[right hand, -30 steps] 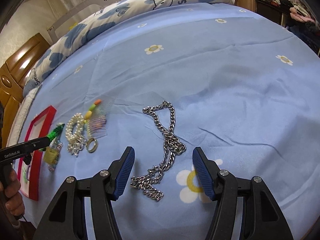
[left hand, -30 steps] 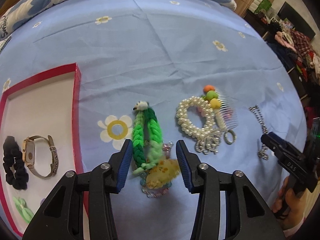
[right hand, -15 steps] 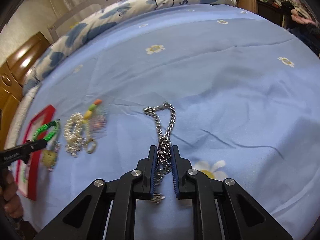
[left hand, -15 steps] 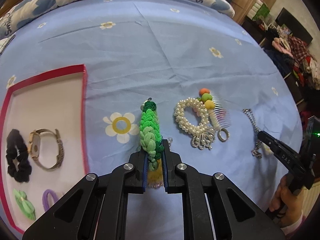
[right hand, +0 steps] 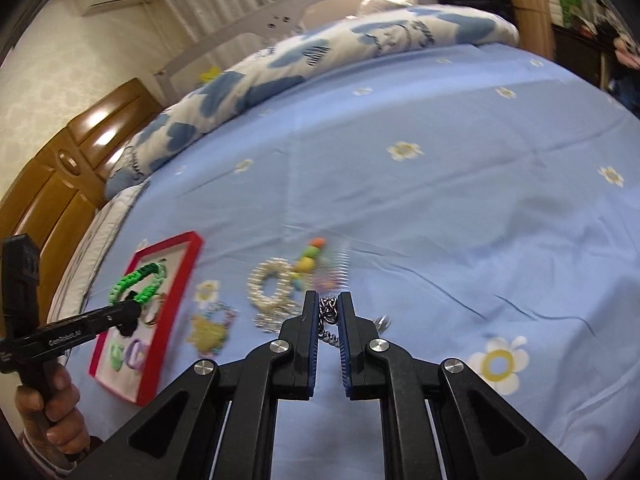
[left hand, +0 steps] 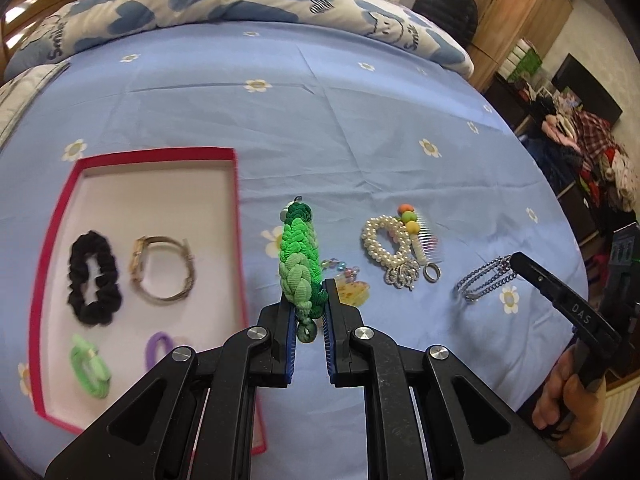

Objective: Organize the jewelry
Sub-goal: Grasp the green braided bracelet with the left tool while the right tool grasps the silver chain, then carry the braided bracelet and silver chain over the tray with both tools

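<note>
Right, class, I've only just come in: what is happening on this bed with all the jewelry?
A person is sorting jewelry on a blue bedsheet with two hand-held grippers. The left gripper is shut on a green braided bracelet; the right gripper, its jaws having just closed, is shut on a silver chain. A red-rimmed tray already holds a watch and hair ties. A pearl bracelet lies on the sheet.

A green braided bracelet is held lifted just right of the red-rimmed tray; a silver chain is gripped off the blue sheet at far right. Between them, a pearl bracelet, a bead-topped comb, a ring and a yellow charm are left lying.
</note>
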A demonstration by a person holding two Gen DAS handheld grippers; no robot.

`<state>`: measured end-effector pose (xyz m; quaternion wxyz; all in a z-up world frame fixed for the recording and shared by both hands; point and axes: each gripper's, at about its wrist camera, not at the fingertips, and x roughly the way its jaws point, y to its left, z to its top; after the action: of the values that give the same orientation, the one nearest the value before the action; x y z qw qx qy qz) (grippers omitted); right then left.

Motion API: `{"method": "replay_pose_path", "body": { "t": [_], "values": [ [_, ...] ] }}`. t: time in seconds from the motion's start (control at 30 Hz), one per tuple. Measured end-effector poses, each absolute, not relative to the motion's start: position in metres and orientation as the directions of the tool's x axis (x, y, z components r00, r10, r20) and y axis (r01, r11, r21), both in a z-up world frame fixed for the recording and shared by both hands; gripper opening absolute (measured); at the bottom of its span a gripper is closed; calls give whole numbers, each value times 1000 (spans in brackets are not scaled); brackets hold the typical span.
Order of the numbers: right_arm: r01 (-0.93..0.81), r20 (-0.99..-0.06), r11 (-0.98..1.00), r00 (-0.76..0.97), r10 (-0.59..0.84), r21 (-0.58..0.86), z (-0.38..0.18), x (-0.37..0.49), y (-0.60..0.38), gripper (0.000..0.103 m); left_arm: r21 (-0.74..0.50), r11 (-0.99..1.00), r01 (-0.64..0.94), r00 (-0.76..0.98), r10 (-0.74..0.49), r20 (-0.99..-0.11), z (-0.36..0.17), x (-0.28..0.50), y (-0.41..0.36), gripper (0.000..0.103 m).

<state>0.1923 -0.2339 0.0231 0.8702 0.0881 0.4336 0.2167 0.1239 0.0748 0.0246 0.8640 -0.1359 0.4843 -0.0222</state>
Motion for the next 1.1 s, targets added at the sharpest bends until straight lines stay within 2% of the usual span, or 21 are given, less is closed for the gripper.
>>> {"method": "replay_pose_path", "body": {
  "t": [0.5,1.1],
  "values": [
    [-451,-651,809,491,578,378,61,179,-165,8,-274,942,-196,565,-119,-816,33,81,124,10],
    [-614,-631,663,322,705,428,63,167,-44,8,-268,901,-341,556,-37,-830,20,53,196,10]
  ]
}}
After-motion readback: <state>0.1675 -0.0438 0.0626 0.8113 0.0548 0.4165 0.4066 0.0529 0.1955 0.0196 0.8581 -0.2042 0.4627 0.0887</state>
